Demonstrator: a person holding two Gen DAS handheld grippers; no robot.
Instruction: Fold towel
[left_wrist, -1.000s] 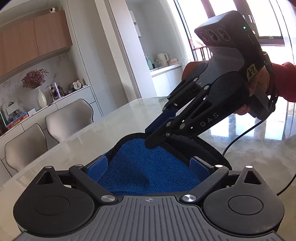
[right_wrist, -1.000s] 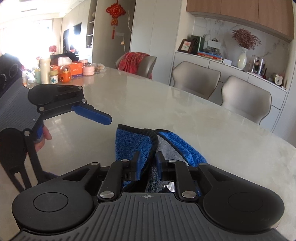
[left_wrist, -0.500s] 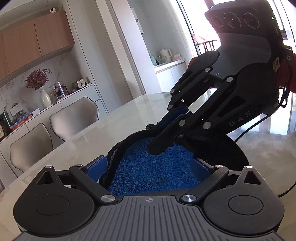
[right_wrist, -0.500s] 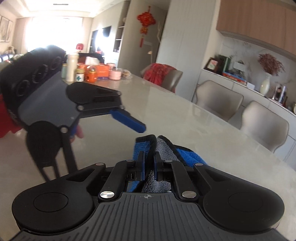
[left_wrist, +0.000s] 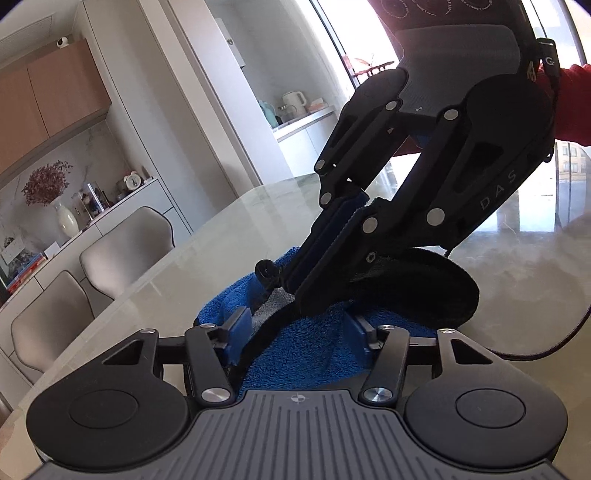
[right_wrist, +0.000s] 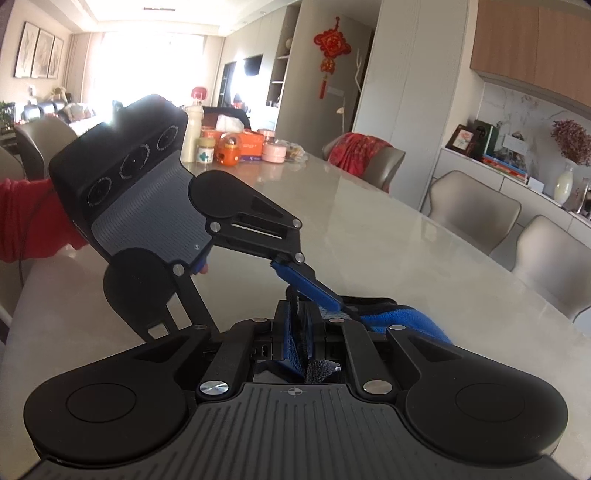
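A blue towel (left_wrist: 306, 347) with black trim and a grey underside lies bunched on the marble table (left_wrist: 192, 266). My left gripper (left_wrist: 295, 332) is open, its blue pads on either side of the towel's fold. My right gripper (left_wrist: 312, 297) comes down from the upper right and is shut on the towel's black edge. In the right wrist view my right gripper (right_wrist: 302, 325) pinches blue and grey towel cloth, and the towel (right_wrist: 402, 321) trails to the right. The left gripper (right_wrist: 334, 301) shows there with one finger reaching onto the towel.
Beige chairs (left_wrist: 125, 247) stand along the table's far side, with a sideboard and vase behind. Jars, bottles and boxes (right_wrist: 229, 147) stand at the table's far end. A black cable (left_wrist: 535, 350) runs over the table at right.
The right gripper has lifted the towel's edge higher and drawn it toward the left gripper. The left gripper's fingers have narrowed around the fold. The towel is more bunched.
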